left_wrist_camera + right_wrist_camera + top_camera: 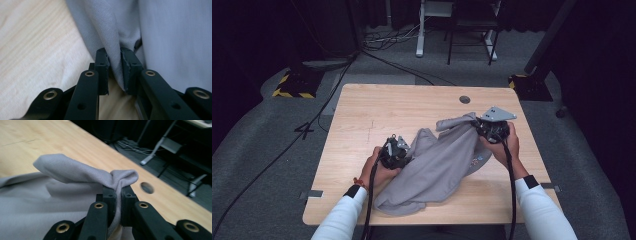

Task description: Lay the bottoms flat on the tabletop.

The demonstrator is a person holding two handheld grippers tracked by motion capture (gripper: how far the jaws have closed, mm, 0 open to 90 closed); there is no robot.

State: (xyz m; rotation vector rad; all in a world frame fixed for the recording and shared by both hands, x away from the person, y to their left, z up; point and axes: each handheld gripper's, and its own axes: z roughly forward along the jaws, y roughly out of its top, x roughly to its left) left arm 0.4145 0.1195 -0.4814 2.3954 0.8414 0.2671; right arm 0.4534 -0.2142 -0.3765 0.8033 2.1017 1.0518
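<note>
A grey garment point(439, 165) lies crumpled across the middle of the wooden table point(362, 115). My left gripper point(399, 152) is at its left edge, shut on a fold of the grey cloth point(110, 37), pinched between the jaws just above the table. My right gripper point(486, 127) holds the garment's far right end, shut on a bunched, rolled edge of the cloth point(82, 171) that humps up over its jaws. A small coloured print point(476, 160) shows on the garment near the right hand.
A round cable hole point(464, 99) sits in the table near its far edge, right of centre, also seen as cable hole point(147, 187). Beyond the table are desk legs point(419, 35), cables point(387, 40) on the grey floor and yellow-black weighted bases point(294, 85).
</note>
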